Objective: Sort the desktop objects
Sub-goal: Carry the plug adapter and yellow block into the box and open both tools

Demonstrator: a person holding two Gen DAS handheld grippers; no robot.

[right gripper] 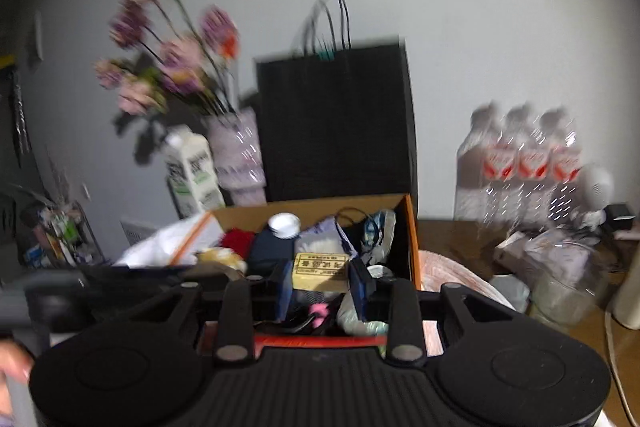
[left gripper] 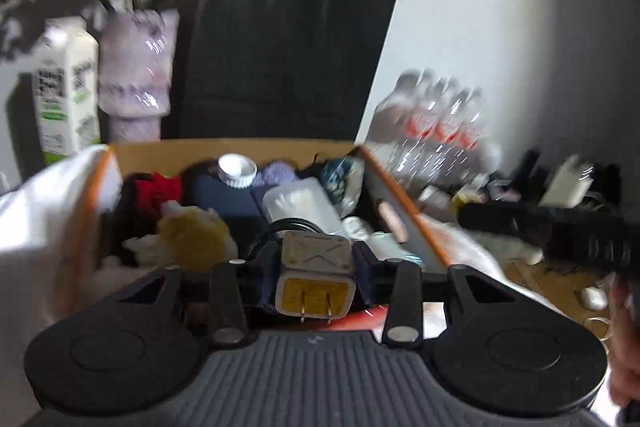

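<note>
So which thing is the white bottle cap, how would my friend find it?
Find the tall black paper bag against the wall, then the open cardboard box in front of it. The bottle cap sits near the box's back wall. It is the only round, white, ridged thing among the dark and red cloth bits.

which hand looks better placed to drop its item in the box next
Both are close, but probably the left. The left gripper holds a charger right over the open box. The right gripper holds a small yellow box and seems slightly further back.
</note>
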